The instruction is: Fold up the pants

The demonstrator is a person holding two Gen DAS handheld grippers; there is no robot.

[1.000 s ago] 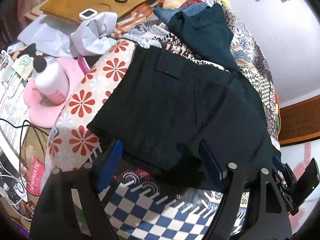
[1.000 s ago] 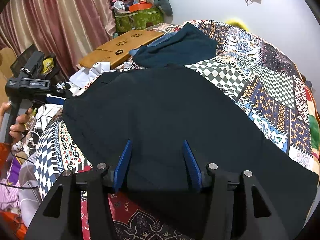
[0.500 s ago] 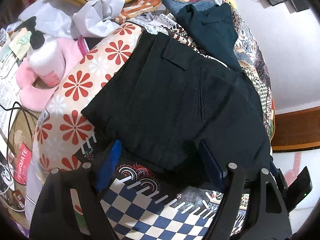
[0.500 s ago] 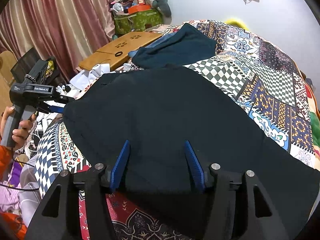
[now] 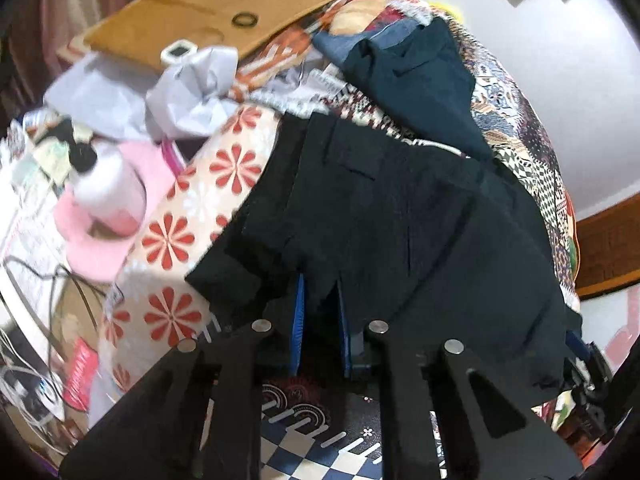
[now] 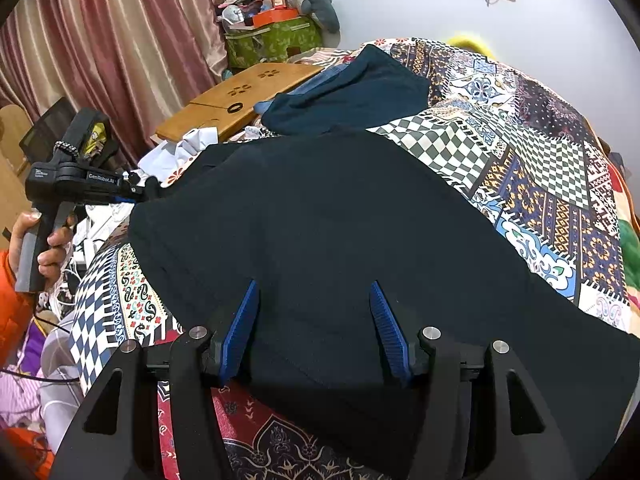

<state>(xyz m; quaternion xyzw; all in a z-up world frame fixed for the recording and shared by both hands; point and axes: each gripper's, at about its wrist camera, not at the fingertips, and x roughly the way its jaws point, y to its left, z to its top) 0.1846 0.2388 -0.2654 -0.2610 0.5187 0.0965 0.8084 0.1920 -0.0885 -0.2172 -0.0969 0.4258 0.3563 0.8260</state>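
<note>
Lying spread across the patchwork bedspread (image 6: 552,184), the black pants (image 6: 340,240) cover most of the near half of the bed, their waist end to the left and the legs running off to the right. In the left wrist view the waist end (image 5: 320,208) drapes partly over a cushion with red flowers (image 5: 200,216). The left gripper (image 5: 320,316) has its blue fingers (image 5: 298,320) drawn close together on a fold of the pants' near edge, the dark cloth pinched between them. The right gripper (image 6: 314,328) sits at the near hem with its blue fingers (image 6: 386,328) wide apart, the fabric passing between them; neither finger presses the cloth.

From the right wrist view, the left gripper's black body shows at the far left, its handle held in the person's hand (image 6: 44,240). Beyond the pants lies a dark teal garment (image 6: 352,96), touching their far edge, and further left a wooden lap tray (image 6: 244,96). Beside the cushion in the left wrist view stand a white pump bottle (image 5: 108,184) on a pink pillow (image 5: 92,240), with crumpled white paper (image 5: 196,92) just behind.
</note>
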